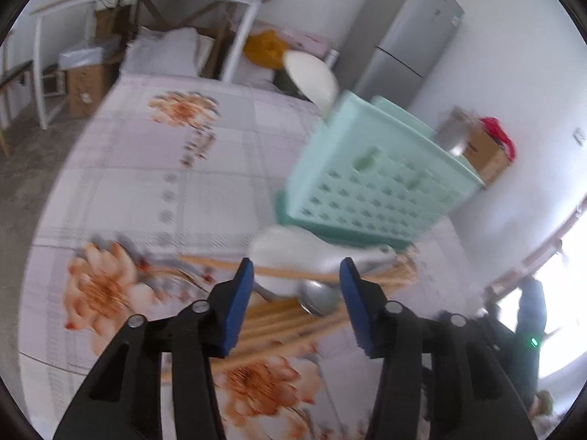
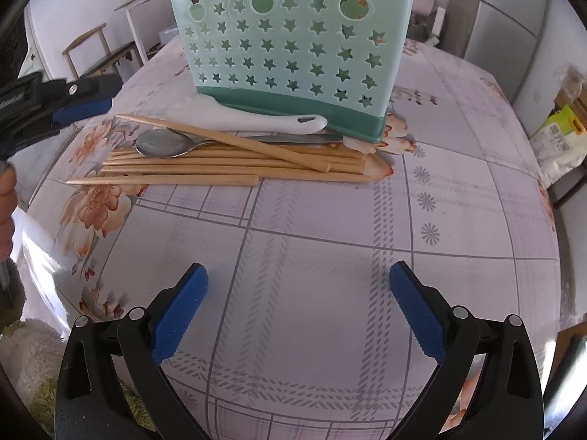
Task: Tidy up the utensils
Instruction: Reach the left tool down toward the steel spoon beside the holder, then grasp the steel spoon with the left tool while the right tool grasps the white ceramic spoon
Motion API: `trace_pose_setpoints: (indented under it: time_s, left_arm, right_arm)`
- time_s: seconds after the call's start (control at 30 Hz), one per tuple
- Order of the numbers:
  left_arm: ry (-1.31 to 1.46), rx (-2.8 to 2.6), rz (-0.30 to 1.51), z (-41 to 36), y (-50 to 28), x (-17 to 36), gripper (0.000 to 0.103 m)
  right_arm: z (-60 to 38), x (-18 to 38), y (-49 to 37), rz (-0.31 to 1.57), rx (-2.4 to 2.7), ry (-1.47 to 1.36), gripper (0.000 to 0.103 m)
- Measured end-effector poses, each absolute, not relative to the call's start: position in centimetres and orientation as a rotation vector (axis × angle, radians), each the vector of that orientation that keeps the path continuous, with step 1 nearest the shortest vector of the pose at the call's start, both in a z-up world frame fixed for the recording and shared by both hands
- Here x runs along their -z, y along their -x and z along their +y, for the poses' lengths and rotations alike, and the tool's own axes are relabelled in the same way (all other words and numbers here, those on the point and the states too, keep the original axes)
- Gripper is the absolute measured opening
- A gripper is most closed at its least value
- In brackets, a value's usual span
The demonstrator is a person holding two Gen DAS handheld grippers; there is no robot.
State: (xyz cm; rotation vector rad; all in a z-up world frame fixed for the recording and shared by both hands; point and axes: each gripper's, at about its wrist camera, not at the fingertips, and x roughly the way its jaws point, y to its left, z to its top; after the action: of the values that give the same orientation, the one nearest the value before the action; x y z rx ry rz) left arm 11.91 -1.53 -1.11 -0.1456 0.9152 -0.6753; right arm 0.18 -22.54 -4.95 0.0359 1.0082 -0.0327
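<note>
Bare tablecloth (image 2: 312, 256) ahead; holder (image 2: 290, 47) walls off the utensils (image 2: 234, 161)

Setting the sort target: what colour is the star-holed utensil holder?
Mint green holder with a darker teal base, clearest in the right wrist view.

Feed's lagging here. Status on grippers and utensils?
Left gripper open over pile. Right gripper open, empty. Wooden chopsticks, metal spoon, white plastic spoon lie before green star-holed basket. Nothing blocking.
</note>
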Motion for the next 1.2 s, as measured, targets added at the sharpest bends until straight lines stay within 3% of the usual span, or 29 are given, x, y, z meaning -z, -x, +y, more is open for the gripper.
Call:
trace_pose_setpoints:
  time_s: [0.37,0.8,0.97,1.2]
  left_arm:
    - [0.143,0.701,1.09,-3.5,-11.6,4.0,0.027]
    - [0.245,0.678,1.172,-3.5,-13.2,5.2,0.021]
    - [0.243,0.643,1.184,-3.7,-13.4,5.2,0.012]
    - [0.249,0.623,1.185,-3.7,-13.3,5.4,0.007]
  right_arm:
    - [-22.2,5.0,-0.2,1.001,0.053,-0.046,0.095]
    - [-22.2,5.0,0.1,0.99,0.056,-0.045,0.095]
    - [-22.2,5.0,0.0,0.989,0.056,-0.044,0.095]
    - [-22.2,5.0,0.0,0.988,0.057,-0.043,0.095]
